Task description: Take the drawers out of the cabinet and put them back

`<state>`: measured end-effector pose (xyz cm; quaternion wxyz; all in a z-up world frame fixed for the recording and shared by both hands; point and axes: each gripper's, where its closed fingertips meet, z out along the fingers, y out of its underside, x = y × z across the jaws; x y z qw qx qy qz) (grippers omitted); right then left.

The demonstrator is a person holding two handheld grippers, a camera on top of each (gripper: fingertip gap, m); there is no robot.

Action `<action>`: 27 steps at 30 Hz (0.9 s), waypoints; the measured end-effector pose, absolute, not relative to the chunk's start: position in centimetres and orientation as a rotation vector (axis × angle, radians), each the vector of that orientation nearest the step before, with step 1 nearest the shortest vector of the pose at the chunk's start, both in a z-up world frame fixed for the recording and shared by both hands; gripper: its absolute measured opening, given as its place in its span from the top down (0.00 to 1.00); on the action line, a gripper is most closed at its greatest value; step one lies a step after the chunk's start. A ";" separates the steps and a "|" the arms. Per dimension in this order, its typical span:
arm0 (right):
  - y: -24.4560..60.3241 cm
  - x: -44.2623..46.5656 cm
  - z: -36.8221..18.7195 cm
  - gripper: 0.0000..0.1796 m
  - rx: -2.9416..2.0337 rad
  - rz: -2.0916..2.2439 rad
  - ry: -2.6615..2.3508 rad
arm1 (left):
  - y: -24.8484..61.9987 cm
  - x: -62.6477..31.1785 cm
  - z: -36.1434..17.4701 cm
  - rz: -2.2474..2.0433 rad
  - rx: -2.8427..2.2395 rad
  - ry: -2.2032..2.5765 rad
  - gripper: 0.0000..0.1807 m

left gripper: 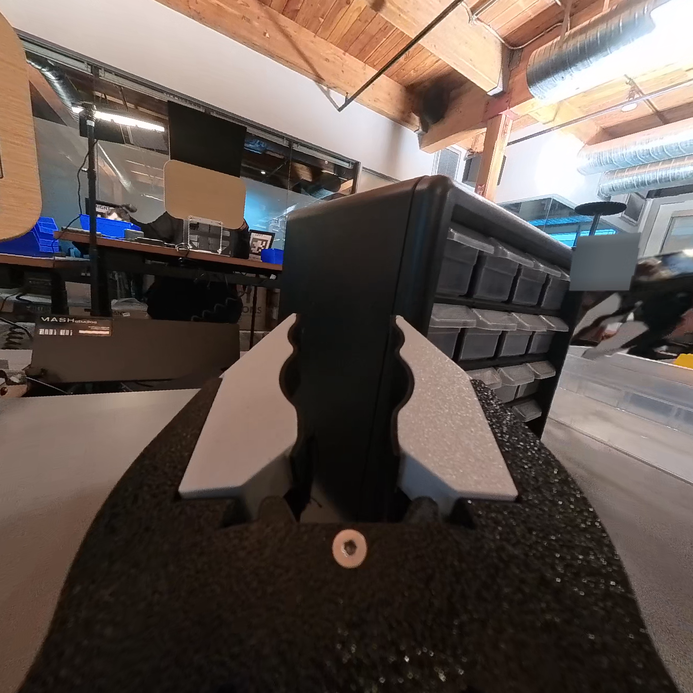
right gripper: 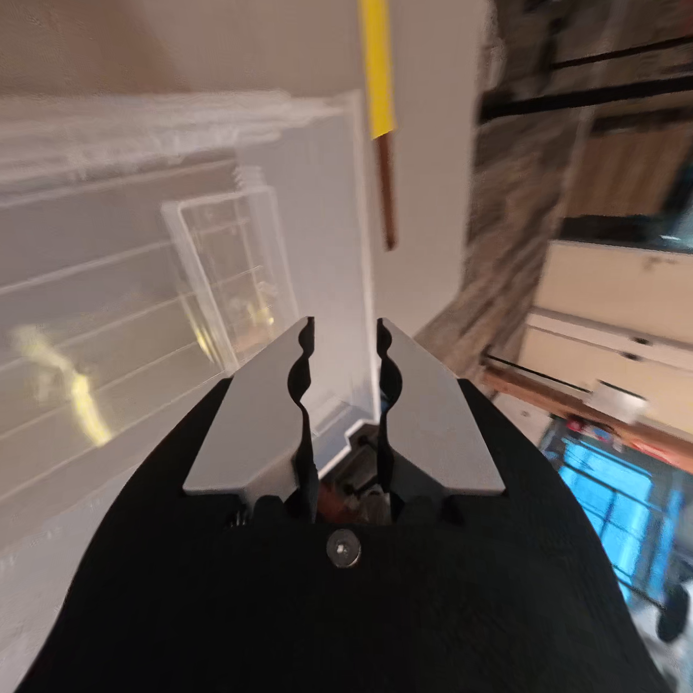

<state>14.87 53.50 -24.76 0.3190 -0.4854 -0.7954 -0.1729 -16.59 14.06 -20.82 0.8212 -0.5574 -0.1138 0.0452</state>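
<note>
The black cabinet (left gripper: 348, 262) stands on the grey table, and I see its plain side wall straight ahead. Its front faces right, with rows of small clear drawers (left gripper: 487, 270). My left gripper (left gripper: 345, 322) is open and empty, its fingertips level with the cabinet's side; I cannot tell if they touch it. My right gripper (right gripper: 345, 326) is open and empty above a large clear bin (right gripper: 112, 157). One clear drawer (right gripper: 232, 270) lies in the bin. This view is motion-blurred. The right gripper also shows blurred at the far right of the left wrist view (left gripper: 615, 333).
The clear bin (left gripper: 618, 386) sits on the table to the right of the cabinet's front. A yellow strip (right gripper: 378, 67) runs along the table edge beyond it. A cardboard box (left gripper: 131, 348) stands at the far left. A person sits at a desk (left gripper: 168, 247) behind it.
</note>
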 end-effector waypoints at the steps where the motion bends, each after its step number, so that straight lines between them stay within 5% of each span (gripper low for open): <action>1: 52.2 14.4 -22.6 0.82 -1.236 -0.444 -1.996 | 14.1 -16.6 -20.8 0.098 -1.186 -0.242 0.75; 7: 33.8 7.4 -14.6 0.85 -0.909 -0.037 -1.642 | 14.0 -16.6 -20.8 0.116 -1.181 -0.242 0.75; 12: 21.2 0.0 -18.9 0.84 -0.651 0.087 -1.592 | 14.0 -16.6 -20.7 0.115 -1.177 -0.242 0.75; 19: 18.7 -7.1 -26.2 0.78 -0.429 -0.318 -1.559 | 13.7 -17.0 -20.4 0.125 -1.153 -0.262 0.75; 27: 18.9 -8.1 -25.9 0.83 -0.463 -0.234 -1.420 | 13.5 -17.4 -20.3 0.100 -1.134 -0.305 0.75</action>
